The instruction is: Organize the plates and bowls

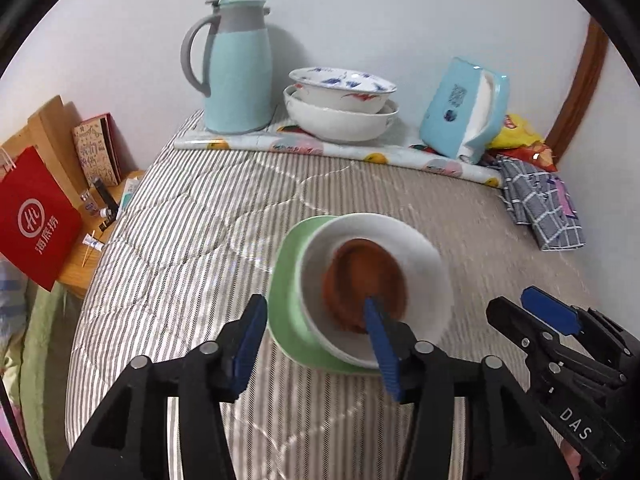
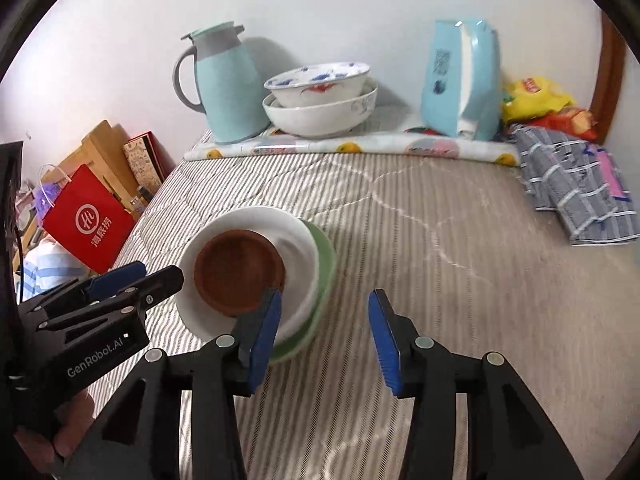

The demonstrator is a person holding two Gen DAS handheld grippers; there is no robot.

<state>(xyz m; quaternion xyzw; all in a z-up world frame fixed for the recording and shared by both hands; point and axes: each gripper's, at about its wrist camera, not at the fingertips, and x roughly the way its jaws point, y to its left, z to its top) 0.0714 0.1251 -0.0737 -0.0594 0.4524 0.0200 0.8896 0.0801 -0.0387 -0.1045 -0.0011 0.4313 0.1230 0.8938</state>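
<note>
Brown dish in white bowl

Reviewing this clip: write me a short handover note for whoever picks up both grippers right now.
Left gripper: open, empty, at the near edge of the stack.
Right gripper: open, empty, just right of the stack.
Stack on the striped bedding: brown dish in white bowl on green plate.
At the back wall, on the fruit-print cloth: patterned bowl nested in large white bowl, beside the blue jug.
Done: two stacks formed.
Left: probably merging or placing them; nothing is gripped yet.
</note>
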